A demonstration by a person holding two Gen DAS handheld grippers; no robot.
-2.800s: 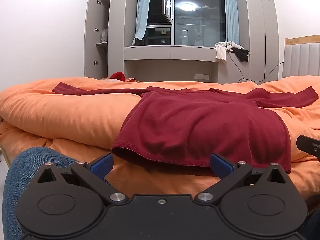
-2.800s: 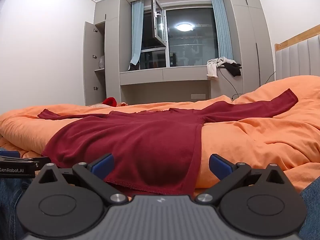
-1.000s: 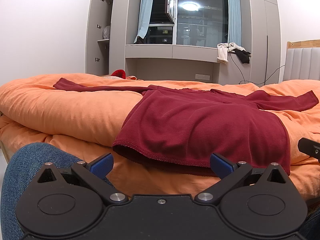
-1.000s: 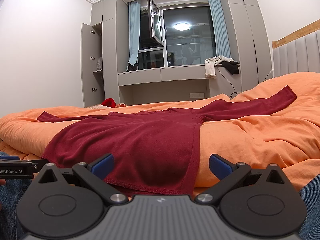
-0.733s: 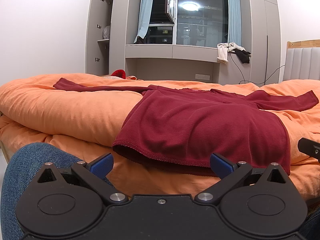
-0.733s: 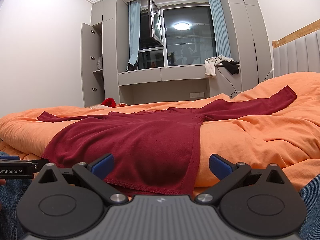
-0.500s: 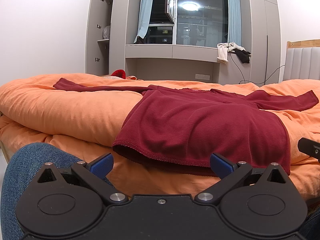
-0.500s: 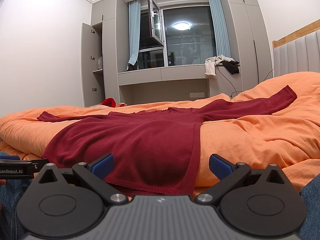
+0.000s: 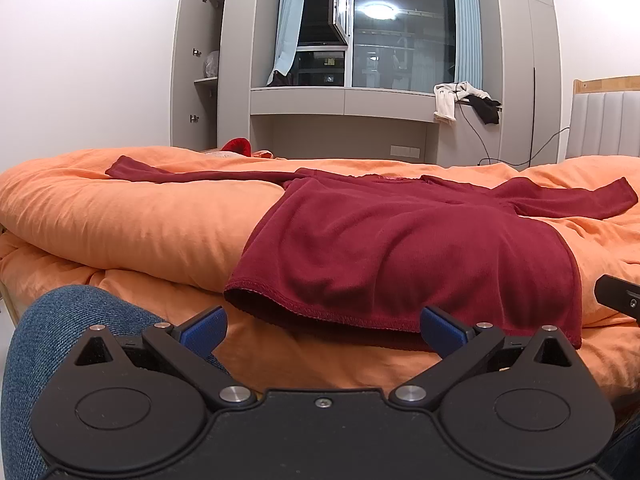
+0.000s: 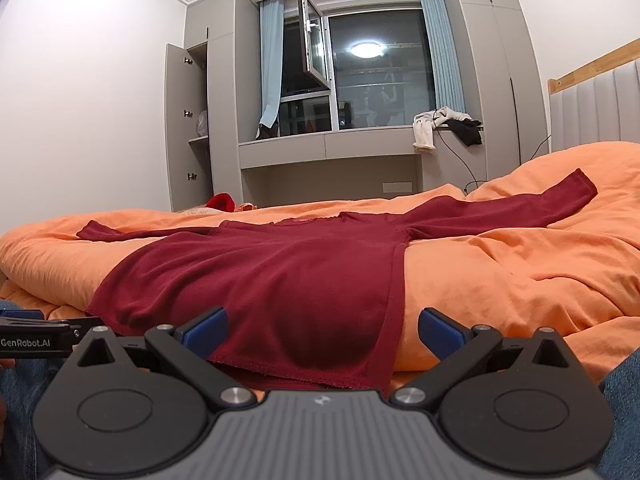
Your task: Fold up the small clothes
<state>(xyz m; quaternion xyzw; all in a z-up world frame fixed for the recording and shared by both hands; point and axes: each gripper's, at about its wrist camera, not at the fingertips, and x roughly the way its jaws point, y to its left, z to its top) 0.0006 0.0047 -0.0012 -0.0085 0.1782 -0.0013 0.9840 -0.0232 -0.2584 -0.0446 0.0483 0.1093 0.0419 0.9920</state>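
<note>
A dark red long-sleeved top (image 9: 400,248) lies spread flat on the orange duvet (image 9: 120,216), sleeves out to both sides, hem at the near edge of the bed. It also shows in the right wrist view (image 10: 280,280). My left gripper (image 9: 322,330) is open and empty, just short of the hem's left part. My right gripper (image 10: 322,332) is open and empty, just short of the hem's right part. Neither touches the cloth.
The person's jeans-clad knees (image 9: 60,340) are below the grippers. A padded headboard (image 10: 600,112) stands at the right. Beyond the bed are a window ledge with clothes (image 9: 464,100), an open wardrobe (image 9: 200,80) and a red item (image 9: 236,146).
Over the last second nothing has visibly moved. Compared with 2.8 s ago, both views have tilted slightly.
</note>
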